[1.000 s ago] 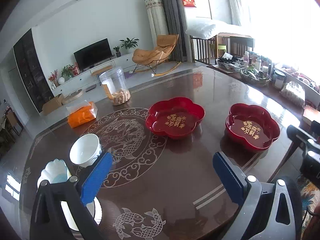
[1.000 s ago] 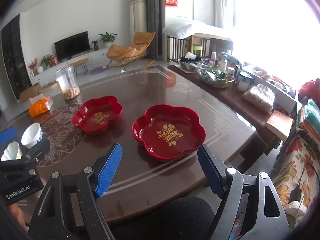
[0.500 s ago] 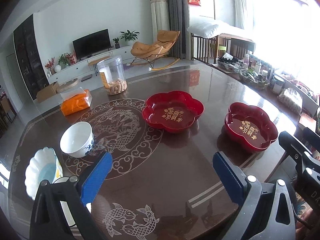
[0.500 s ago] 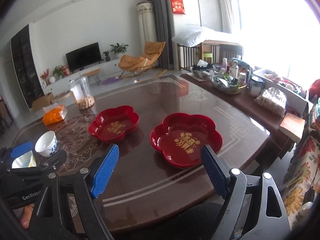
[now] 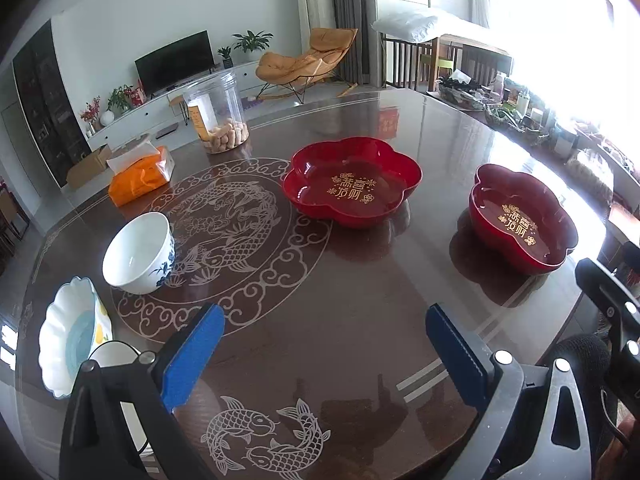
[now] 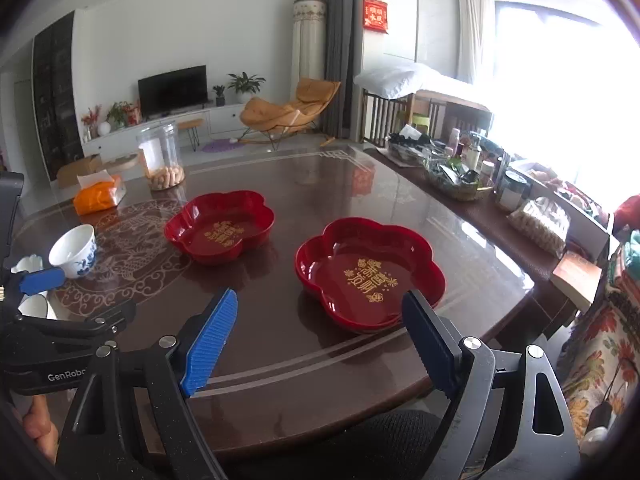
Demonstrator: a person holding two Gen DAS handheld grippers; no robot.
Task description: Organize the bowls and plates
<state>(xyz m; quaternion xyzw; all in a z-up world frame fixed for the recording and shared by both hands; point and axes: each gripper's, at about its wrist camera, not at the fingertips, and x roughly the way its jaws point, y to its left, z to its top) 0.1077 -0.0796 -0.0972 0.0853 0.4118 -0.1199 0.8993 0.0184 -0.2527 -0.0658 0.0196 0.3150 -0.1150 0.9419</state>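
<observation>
Two red flower-shaped plates with gold lettering lie on the dark wooden table (image 5: 360,300): one near the middle (image 5: 352,182) (image 6: 220,226), the other toward the right edge (image 5: 522,218) (image 6: 370,274). At the left stand a white bowl with blue painting (image 5: 138,252) (image 6: 74,250), a scalloped white plate (image 5: 68,340) and a round white dish (image 5: 114,354) partly behind my left finger. My left gripper (image 5: 324,354) hovers open over bare table. My right gripper (image 6: 320,330) is open too, its right fingertip just in front of the nearer red plate. Nothing sits between either pair of jaws.
A clear jar of snacks (image 5: 218,118) and an orange tissue pack (image 5: 140,174) sit at the far left of the table. A cluttered side counter (image 6: 472,176) runs along the right. A hand (image 6: 38,428) shows at the lower left.
Both grippers have sunk a little toward the table and the views have tilted down. The white bowl and scalloped plate now show more fully in the left wrist view. Jaws stay wide apart.
</observation>
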